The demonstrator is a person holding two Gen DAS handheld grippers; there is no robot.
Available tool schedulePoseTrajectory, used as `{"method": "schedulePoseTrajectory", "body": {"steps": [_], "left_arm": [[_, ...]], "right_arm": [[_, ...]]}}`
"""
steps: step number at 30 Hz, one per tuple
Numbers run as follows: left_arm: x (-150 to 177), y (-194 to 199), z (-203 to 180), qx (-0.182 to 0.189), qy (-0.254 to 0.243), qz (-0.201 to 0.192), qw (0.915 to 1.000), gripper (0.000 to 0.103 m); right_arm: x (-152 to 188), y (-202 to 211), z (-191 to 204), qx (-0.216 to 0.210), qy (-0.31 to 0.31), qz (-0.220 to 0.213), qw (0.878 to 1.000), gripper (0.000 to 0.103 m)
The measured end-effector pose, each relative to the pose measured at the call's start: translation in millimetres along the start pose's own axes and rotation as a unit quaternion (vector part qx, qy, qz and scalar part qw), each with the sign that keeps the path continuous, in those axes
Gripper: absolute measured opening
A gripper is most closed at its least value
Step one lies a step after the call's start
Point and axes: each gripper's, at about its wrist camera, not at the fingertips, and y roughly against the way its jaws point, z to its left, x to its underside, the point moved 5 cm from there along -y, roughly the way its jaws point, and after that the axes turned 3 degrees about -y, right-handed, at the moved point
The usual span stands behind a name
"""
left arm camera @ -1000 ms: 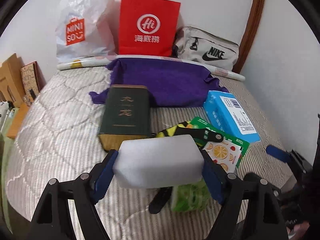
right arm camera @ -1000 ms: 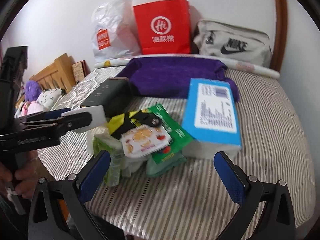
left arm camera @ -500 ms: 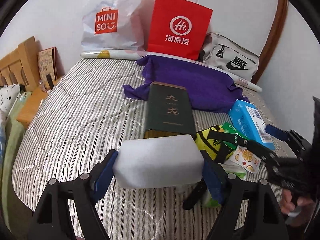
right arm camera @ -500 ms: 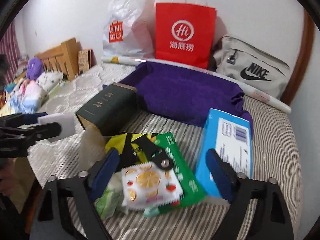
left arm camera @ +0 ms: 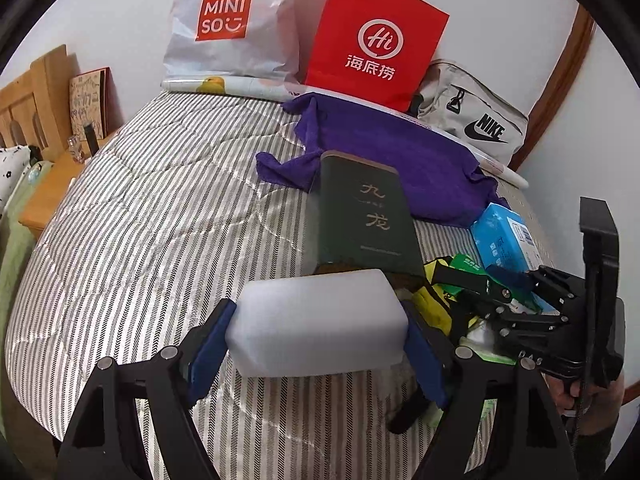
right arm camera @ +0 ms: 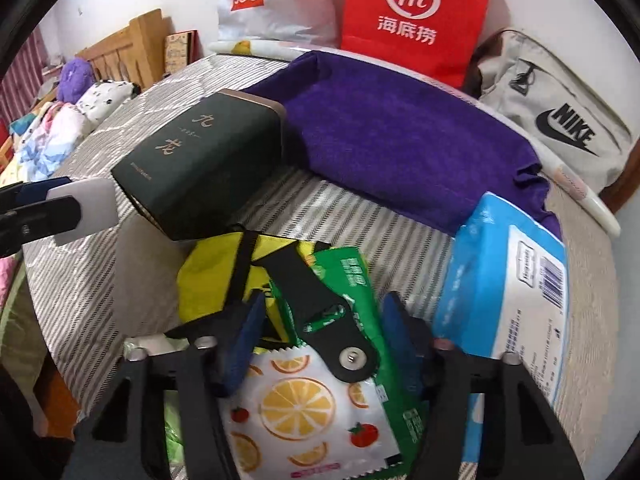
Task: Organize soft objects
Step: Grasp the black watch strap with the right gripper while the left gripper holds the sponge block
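My left gripper is shut on a white foam block and holds it above the striped bed, left of the pile; the block also shows in the right wrist view. My right gripper hangs low over the pile, jaws partly closed around a black strap lying on a green packet and a fruit-print wipes pack; I cannot tell whether the pads grip it. A yellow pouch lies beneath. A purple towel lies behind.
A dark green box lies left of the pile and a blue tissue pack right of it. A Miniso bag, red paper bag and Nike bag stand along the wall. A wooden nightstand is at left.
My right gripper has dropped onto the pile and its jaws have narrowed around the black strap. My left gripper has swung further left, still holding the foam block.
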Motion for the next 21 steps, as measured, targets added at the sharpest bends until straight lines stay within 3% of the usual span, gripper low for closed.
{"method": "schedulePoseTrajectory", "body": {"steps": [8, 12, 17, 21], "left_arm": [[0, -3, 9, 0.001, 0.01, 0.008, 0.9999, 0.079], [0, -3, 8, 0.001, 0.008, 0.01, 0.9999, 0.079], [2, -1, 7, -0.003, 0.007, 0.012, 0.9999, 0.079], [2, 0, 7, -0.003, 0.006, 0.012, 0.9999, 0.079]], "right_arm": [[-6, 17, 0, -0.006, -0.008, -0.022, 1.0, 0.035], [-7, 23, 1, -0.015, -0.018, -0.032, 0.999, 0.035], [3, 20, 4, -0.022, -0.012, -0.005, 1.0, 0.04], [6, 19, 9, 0.004, 0.024, -0.001, 1.0, 0.041]]}}
